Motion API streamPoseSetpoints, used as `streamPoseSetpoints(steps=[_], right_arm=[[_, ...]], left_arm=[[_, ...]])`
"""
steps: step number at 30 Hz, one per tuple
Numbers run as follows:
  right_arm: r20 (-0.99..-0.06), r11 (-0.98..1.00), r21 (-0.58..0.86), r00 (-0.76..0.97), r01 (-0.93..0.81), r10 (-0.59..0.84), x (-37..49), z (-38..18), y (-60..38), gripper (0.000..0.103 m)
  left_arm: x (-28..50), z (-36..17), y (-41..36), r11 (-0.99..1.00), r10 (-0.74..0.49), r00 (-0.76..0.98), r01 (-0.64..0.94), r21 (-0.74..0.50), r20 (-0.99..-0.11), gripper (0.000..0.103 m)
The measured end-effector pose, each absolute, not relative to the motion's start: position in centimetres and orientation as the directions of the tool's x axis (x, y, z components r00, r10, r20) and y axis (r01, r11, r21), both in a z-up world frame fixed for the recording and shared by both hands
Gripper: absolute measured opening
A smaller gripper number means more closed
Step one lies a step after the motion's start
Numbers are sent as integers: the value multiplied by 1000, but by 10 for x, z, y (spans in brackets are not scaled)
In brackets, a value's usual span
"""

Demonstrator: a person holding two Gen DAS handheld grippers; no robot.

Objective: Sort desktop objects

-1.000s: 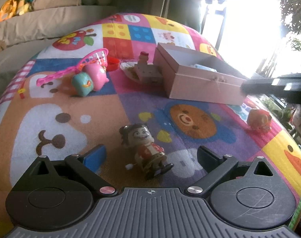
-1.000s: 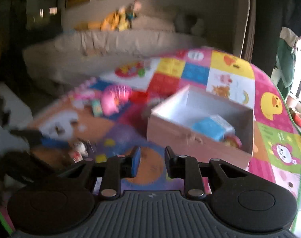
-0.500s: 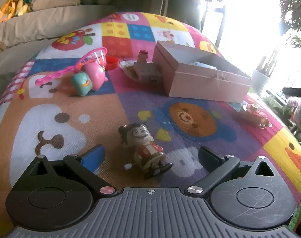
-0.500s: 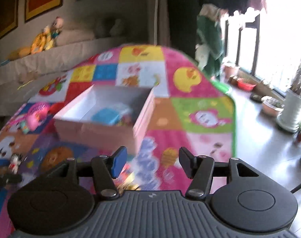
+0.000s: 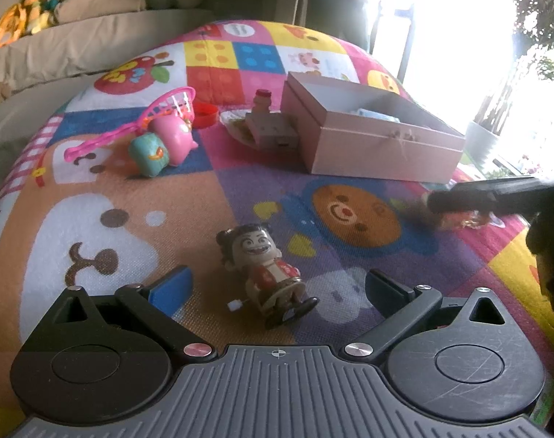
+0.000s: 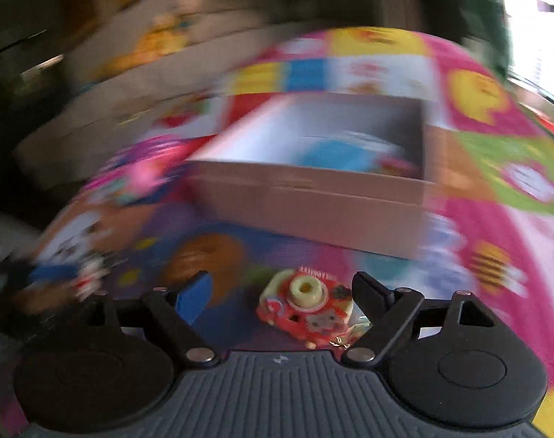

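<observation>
My left gripper point(image 5: 277, 288) is open, its fingers on either side of a wind-up figure point(image 5: 267, 273) with black hair and a red shirt, standing on the play mat. My right gripper point(image 6: 282, 292) is open around a small red toy camera point(image 6: 308, 312) lying on the mat; the view is blurred by motion. The same gripper shows in the left wrist view point(image 5: 459, 200) over the red toy point(image 5: 463, 221). An open pink box point(image 5: 371, 138) holds a blue item point(image 6: 342, 155).
A pink net racket point(image 5: 145, 124), a pink and teal toy point(image 5: 161, 144), a red dish point(image 5: 205, 113) and a small grey block toy point(image 5: 271, 129) lie left of the box. A sofa with stuffed toys point(image 5: 32, 18) is behind. Plants stand at the window.
My right gripper has opened wide and swung down to the red toy camera in front of the box. My left gripper has stayed open around the wind-up figure.
</observation>
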State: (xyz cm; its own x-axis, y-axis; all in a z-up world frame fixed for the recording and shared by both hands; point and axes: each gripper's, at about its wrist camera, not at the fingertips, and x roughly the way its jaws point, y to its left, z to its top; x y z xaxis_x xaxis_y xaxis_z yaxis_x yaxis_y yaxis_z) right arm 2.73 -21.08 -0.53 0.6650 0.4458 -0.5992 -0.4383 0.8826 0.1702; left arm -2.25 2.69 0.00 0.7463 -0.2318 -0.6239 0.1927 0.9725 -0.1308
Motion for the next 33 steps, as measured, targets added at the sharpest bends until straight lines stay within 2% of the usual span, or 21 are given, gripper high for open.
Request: streamPoseSetpoints(steps=[3,6,16,21,23,25,27,29,31,33], right_arm=[[-573,830,53,664,-555,481,2,-1,-186,85],[-580,862,-34,713,-505,395,-9,-2,-175,85],[-625,910,103,685,-401,373,16,-13,-196,85],[-641,919,74,688,-387,341,26,-18,-181,85],[-664,931,41,686,-364,297,31,-22,-175,79],[-664,932,16,693,-361,280,31,-21,-173,60],[-670,925,35,678,-378,302,27,-17,-175,60],[-665,920,24,681,-390,306,19,-13,-175,59],[-664,916,8,682,-402,305,10,-9,-175,59],[-666,911,12,676,-411,314,2,-5,-177,59]], left_arm=[[-23,0,27,973,-232,746,193,-131,-624,103],[-23,0,27,972,-232,747,193,-132,-624,103],[-23,0,26,973,-231,746,193,-130,-624,103],[-23,0,27,972,-232,746,193,-131,-624,103],[-23,0,26,973,-228,747,190,-127,-625,103],[-22,1,24,980,-198,749,169,-108,-633,103],[-20,4,24,988,-155,756,124,-92,-636,103],[-14,6,27,985,-166,744,102,-135,-647,103],[-9,9,28,982,-176,738,88,-165,-651,99],[-6,11,23,987,-154,732,81,-140,-664,73]])
